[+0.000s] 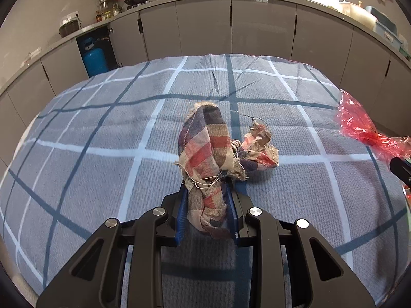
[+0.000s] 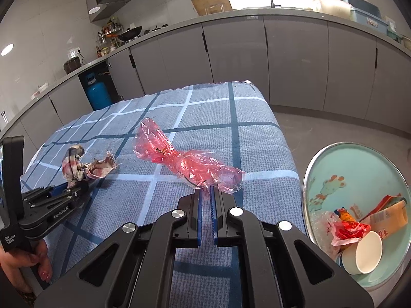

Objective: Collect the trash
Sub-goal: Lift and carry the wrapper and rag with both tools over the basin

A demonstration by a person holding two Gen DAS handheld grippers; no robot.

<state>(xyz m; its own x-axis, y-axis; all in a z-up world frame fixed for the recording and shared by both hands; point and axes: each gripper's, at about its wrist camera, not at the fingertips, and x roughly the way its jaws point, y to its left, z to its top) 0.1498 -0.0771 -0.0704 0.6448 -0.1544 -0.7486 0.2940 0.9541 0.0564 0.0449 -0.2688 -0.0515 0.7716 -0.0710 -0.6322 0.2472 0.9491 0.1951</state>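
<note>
Left wrist view: our left claw (image 1: 206,205) is clamped on the plaid rag (image 1: 205,151), lifted off the checked counter (image 1: 90,128). Right claw (image 2: 206,192) pinches red cellophane (image 2: 185,161); both ready for the basin (image 2: 323,169) at 3 o'clock holding trash.

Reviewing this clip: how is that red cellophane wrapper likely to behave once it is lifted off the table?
The red cellophane wrapper is thin and crinkled, so probably very light and floppy, drooping either side of the right gripper. Its glossy film may be slippery, and only an edge is pinched, so it could slide out.
</note>
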